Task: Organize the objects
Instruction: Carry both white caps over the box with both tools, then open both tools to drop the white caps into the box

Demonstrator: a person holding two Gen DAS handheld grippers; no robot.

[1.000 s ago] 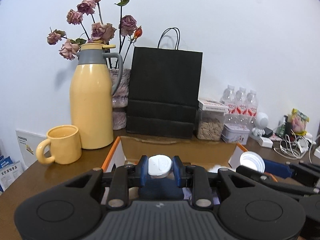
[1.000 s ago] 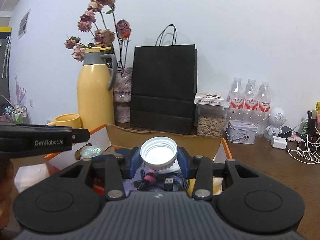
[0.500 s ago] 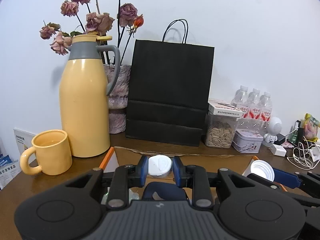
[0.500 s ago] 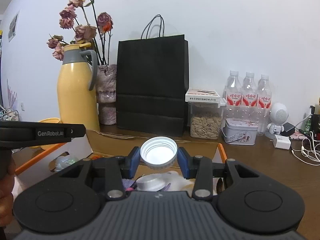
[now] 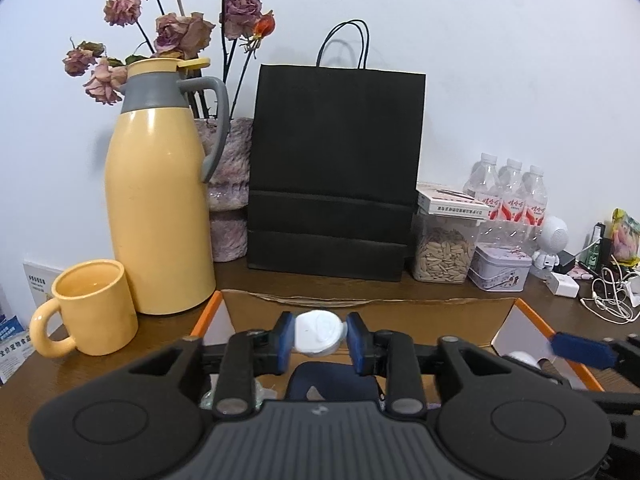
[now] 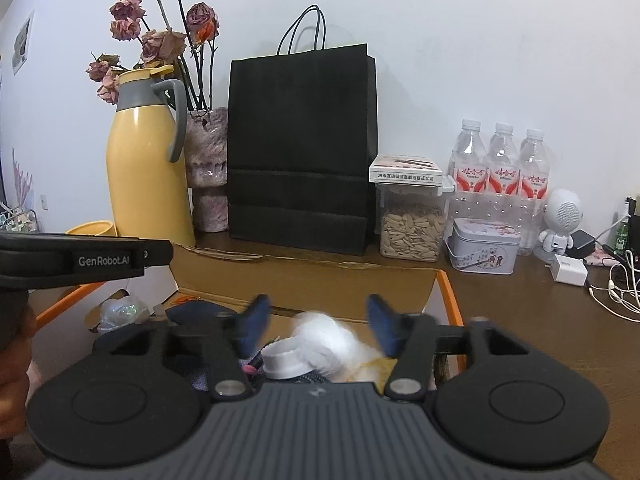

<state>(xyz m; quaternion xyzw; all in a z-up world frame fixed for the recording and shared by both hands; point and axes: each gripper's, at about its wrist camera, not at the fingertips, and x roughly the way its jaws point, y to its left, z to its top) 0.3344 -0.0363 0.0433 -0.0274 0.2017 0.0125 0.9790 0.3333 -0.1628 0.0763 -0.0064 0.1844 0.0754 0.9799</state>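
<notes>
Two caps being let go over the cardboard box

The left gripper [image 5: 319, 339] is opening, its blue pads just parting from the small white cap [image 5: 319, 338] between them, above the cardboard box [image 5: 360, 311]. The right gripper [image 6: 318, 325] is opening wide with nothing between its jaws; its larger white lid [image 6: 289, 359], blurred, appears to be dropping onto the clutter in the box. The risk, as I judge it: either cap could bounce off the heaped things and roll onto the table [image 6: 540, 320].
</notes>
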